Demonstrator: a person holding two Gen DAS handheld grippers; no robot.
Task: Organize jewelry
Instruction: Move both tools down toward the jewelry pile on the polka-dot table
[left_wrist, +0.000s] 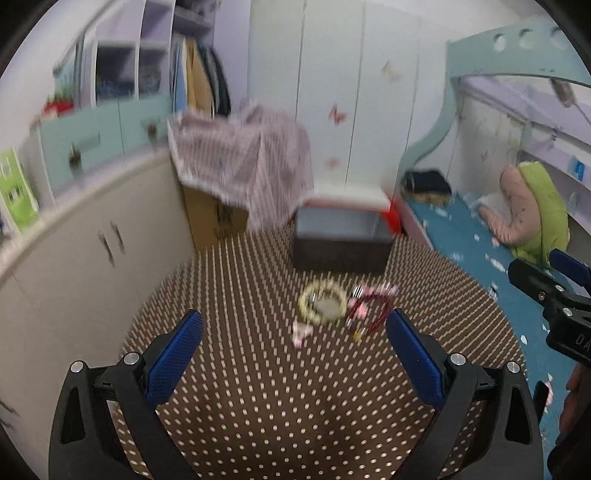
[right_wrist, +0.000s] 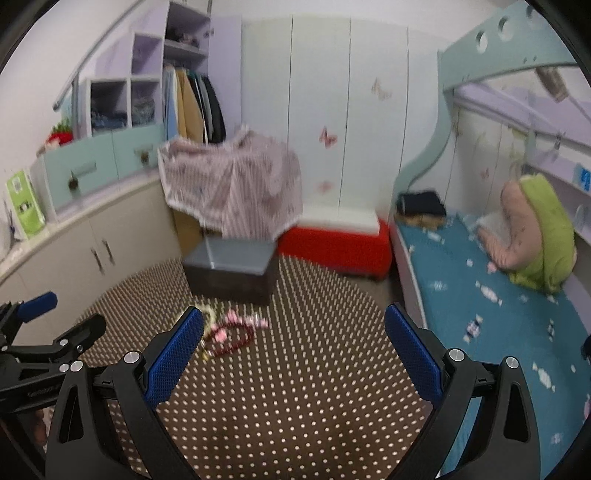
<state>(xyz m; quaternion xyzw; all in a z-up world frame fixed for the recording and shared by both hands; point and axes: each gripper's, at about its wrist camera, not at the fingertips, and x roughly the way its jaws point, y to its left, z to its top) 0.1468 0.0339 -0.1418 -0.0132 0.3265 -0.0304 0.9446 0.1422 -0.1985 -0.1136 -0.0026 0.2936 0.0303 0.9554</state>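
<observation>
A yellowish beaded bracelet (left_wrist: 322, 306) is lying flat as a closed ring, and a dark red beaded bracelet (left_wrist: 369, 312) is lying just beside it on its right, apparently touching it. Small pink pieces (left_wrist: 360, 308) are being shown on and around the red loop, and one more pink piece (left_wrist: 301, 332) is lying apart, nearer the camera. Motion blur is hiding finer detail. Behind the jewelry a dark box (left_wrist: 341, 242) with a pale grey interior is standing open.

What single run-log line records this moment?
left gripper: open, empty | right gripper: open, empty | bracelets: on dotted table | box: behind, lid raised
</observation>
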